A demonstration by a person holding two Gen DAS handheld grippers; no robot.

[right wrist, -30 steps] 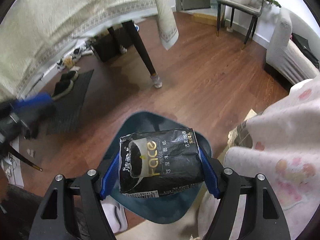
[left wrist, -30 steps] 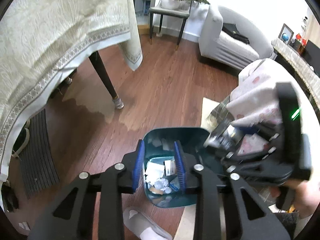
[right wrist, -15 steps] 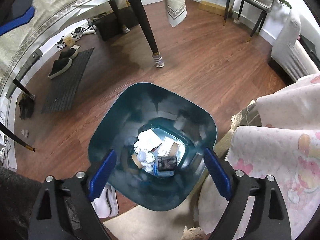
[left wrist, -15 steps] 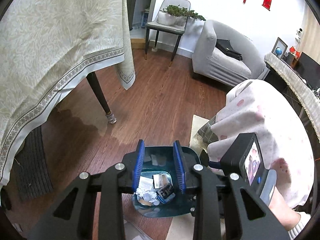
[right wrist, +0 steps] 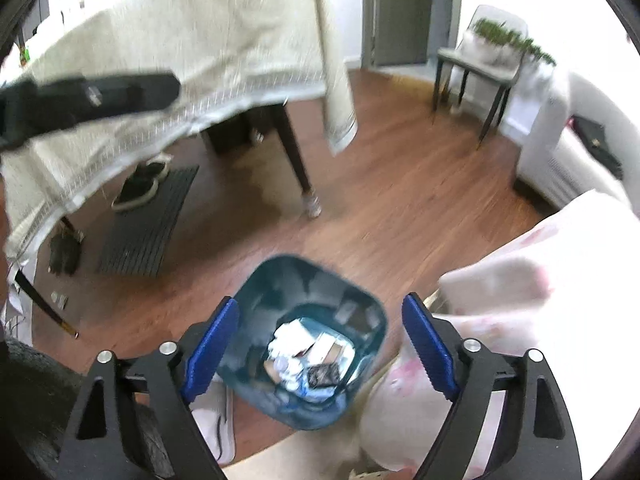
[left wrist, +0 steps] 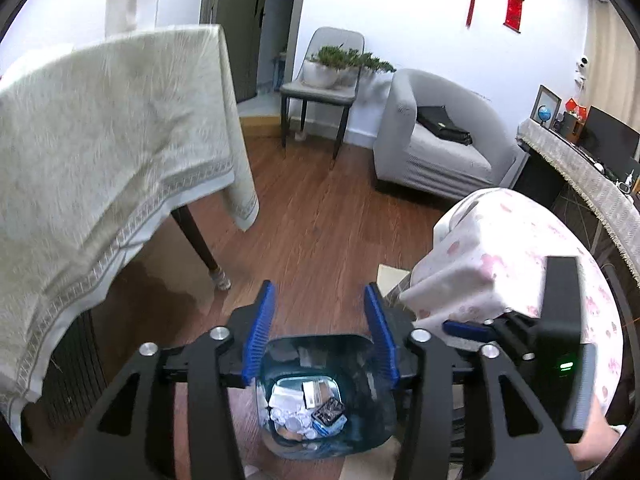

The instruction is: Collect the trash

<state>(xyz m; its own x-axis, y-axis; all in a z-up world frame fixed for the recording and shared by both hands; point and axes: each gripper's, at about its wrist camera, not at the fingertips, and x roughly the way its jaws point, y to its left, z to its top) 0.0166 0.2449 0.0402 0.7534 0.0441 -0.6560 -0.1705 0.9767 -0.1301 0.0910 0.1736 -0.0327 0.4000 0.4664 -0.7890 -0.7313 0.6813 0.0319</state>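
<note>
Poised above the teal trash bin [left wrist: 362,428], left gripper [left wrist: 320,336] pointing down and forward, blue pads parted with nothing between them. Likewise spread wide and empty, right gripper [right wrist: 320,346], tilted down over the same trash bin [right wrist: 256,312], a pad to either side of its rim in the right wrist view. Lying at the bottom of the bin, well below both tools: black tissue pack [right wrist: 324,374] among crumpled white paper [right wrist: 290,338] and a small carton [right wrist: 332,350]; same black tissue pack [left wrist: 329,411] seen from the left wrist, below the gap between the pads. Just right of the bin, pink-flowered blanket [left wrist: 516,252]; beyond the bin, wooden floor [left wrist: 320,216]; left of the bin, table leg [right wrist: 294,160] under a cream tablecloth [left wrist: 100,132]. Far past the bin, grey armchair [left wrist: 436,140]. Blurred across the upper left of the right wrist view, dark body of the left tool.
</note>
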